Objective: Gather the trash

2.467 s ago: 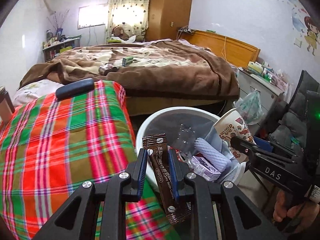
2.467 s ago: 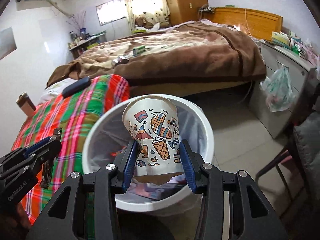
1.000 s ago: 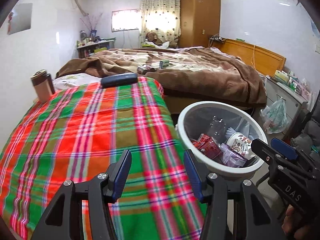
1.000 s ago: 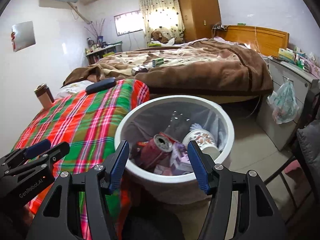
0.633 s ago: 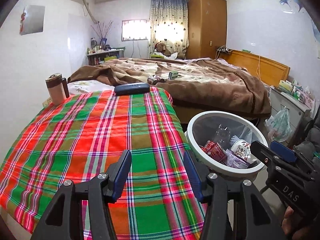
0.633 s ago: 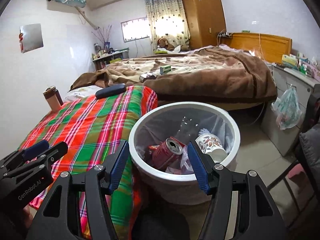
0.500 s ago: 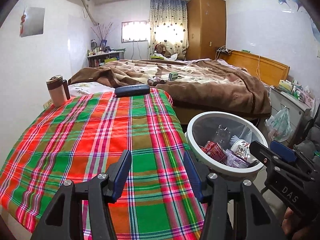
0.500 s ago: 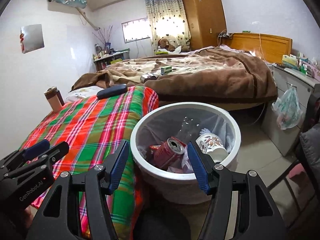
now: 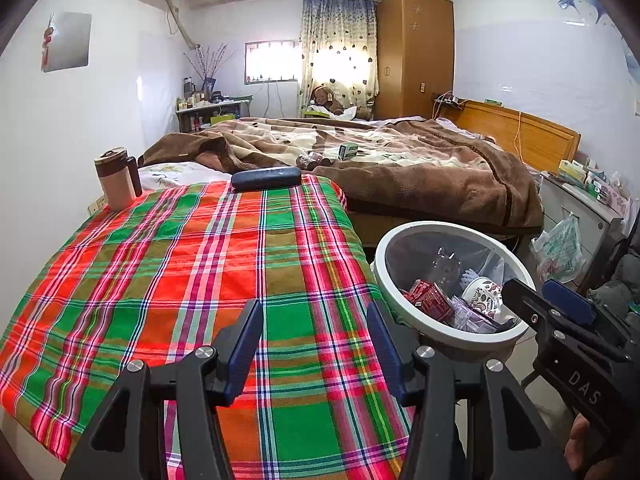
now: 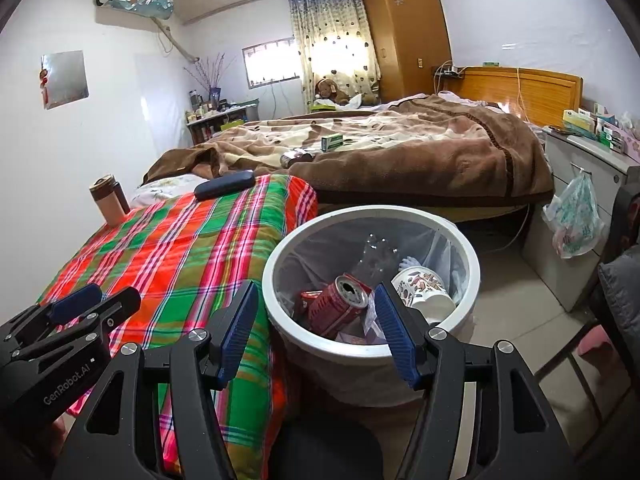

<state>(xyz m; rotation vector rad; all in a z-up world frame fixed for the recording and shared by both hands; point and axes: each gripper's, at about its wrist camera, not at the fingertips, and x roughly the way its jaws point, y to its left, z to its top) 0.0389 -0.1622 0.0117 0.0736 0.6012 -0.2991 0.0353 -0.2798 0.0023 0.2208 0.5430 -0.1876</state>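
A white round trash bin (image 10: 472, 276) stands on the floor beside the plaid-covered table (image 9: 172, 280). It holds a red can (image 10: 340, 304), a patterned paper cup (image 10: 424, 288), a clear bottle and wrappers; the bin also shows in the left wrist view (image 9: 384, 264). My left gripper (image 9: 314, 328) is open and empty above the table's near edge. My right gripper (image 10: 316, 324) is open and empty, just in front of the bin's near rim; it appears from the side in the left wrist view (image 9: 552, 312).
A dark blue case (image 9: 266, 178) and a brown tumbler (image 9: 116, 178) stand at the table's far end. A bed with a brown blanket (image 9: 400, 164) lies behind. A cabinet with a hanging plastic bag (image 10: 576, 216) and a chair are on the right.
Both grippers let go of their trash, a brown wrapper and a paper cup, into the bin, opened, and drew back and up. In the last half second they hardly moved.
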